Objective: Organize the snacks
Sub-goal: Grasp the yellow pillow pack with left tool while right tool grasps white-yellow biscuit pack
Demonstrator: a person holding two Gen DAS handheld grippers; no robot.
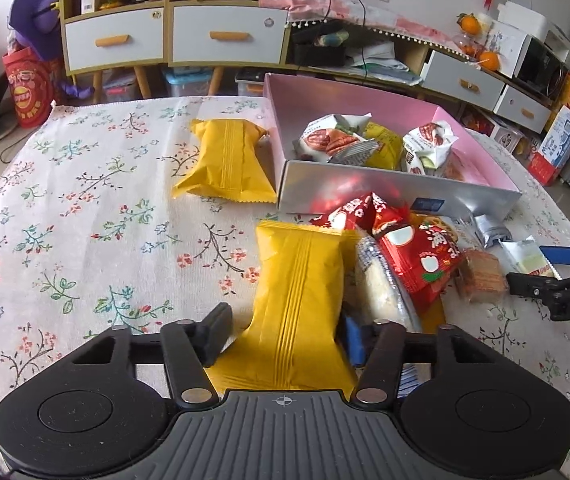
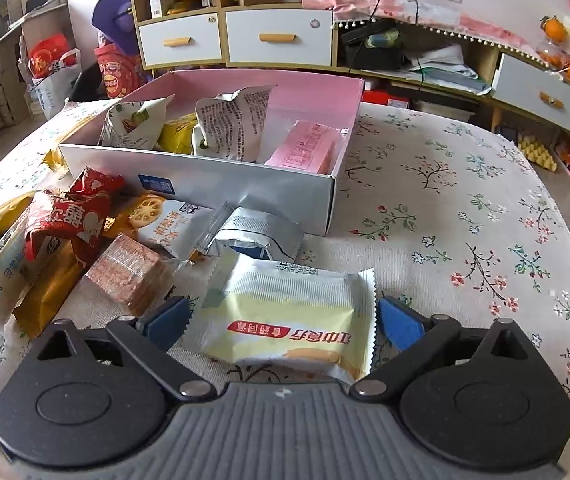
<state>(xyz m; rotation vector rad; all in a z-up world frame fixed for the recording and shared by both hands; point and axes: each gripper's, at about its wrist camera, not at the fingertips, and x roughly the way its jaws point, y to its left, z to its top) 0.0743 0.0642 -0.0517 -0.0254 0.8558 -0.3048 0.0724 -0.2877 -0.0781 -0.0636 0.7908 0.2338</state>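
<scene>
While between fingers (image 1: 215, 334), yellow packet (image 1: 297, 300) lengthwise.

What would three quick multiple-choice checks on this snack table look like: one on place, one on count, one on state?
1. Where does the pink bar packet lie?
A. Inside the box
B. On the floor
C. On the shelf

2. How many yellow packets lie on the tablecloth, left wrist view?
A. None
B. Two
C. Five

3. How does the right gripper stand?
A. Shut on nothing
B. Open, straddling the pale packet
C. Out of view

Answers: A, it leans in the box's corner; B, one by the box, one between the left gripper's fingers; B, both pads stand clear.
</scene>
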